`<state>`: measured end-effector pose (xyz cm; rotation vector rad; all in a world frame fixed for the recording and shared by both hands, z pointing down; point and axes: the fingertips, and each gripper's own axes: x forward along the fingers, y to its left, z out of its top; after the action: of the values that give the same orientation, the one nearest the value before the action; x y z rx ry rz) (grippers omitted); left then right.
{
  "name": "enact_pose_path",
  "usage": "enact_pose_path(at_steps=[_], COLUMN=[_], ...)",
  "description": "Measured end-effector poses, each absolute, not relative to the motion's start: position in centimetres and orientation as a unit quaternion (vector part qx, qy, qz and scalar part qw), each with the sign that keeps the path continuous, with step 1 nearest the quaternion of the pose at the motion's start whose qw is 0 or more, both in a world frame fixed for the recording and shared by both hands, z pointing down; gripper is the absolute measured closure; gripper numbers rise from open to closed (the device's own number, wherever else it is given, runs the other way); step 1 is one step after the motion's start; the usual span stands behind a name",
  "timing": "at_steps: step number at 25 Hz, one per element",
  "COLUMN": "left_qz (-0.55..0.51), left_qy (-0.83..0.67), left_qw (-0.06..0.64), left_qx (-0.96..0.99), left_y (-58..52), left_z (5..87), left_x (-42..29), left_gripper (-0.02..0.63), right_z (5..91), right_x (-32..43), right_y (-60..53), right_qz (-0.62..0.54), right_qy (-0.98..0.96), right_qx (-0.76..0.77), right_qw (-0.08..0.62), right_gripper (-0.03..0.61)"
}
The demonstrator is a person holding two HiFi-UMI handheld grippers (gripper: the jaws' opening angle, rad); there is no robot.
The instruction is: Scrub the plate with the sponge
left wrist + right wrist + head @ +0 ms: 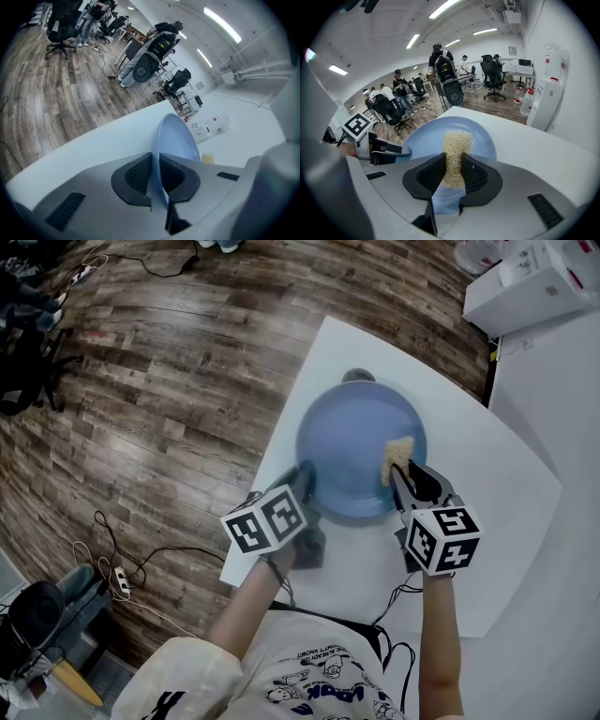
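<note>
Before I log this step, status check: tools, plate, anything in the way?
Left tool shut on plate rim. Right tool shut on sponge, over the plate. Nothing in the way.

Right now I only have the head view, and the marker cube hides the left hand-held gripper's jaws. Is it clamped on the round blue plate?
Observer: Yes. The left gripper view shows the left hand-held gripper with both pads pressed on the rim of the round blue plate.
Operator: And the right one?
Observer: The right hand-held gripper pinches the coarse tan sponge between its pads. The sponge sticks out past the tips, over the plate.
Operator: Anything past the table?
Observer: People sit among black office chairs across the room, apart from the white table.
</note>
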<state>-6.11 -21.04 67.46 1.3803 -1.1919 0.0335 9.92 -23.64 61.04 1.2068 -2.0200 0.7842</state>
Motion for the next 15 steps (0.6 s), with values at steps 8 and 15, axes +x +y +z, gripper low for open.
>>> enact_pose_path(at_steps=[8, 15], left_qz=[-0.017, -0.019], left_qy=[-0.503, -0.496], left_qw=[0.623, 0.611], left_qx=[0.599, 0.616], left_y=[-21.0, -21.2], left_z=[66.7, 65.6], left_x=[-5.8, -5.1], left_gripper=[0.584, 0.583], right_z=[60.9, 60.1], right_x=[9.2, 8.9], right_y=[-23.1, -22.9], right_qz=[0.307, 0.305], right_qy=[-0.765, -0.768], right_qx=[0.473, 0.478], right_qw=[0.311, 0.297], right_gripper=[0.475, 0.475])
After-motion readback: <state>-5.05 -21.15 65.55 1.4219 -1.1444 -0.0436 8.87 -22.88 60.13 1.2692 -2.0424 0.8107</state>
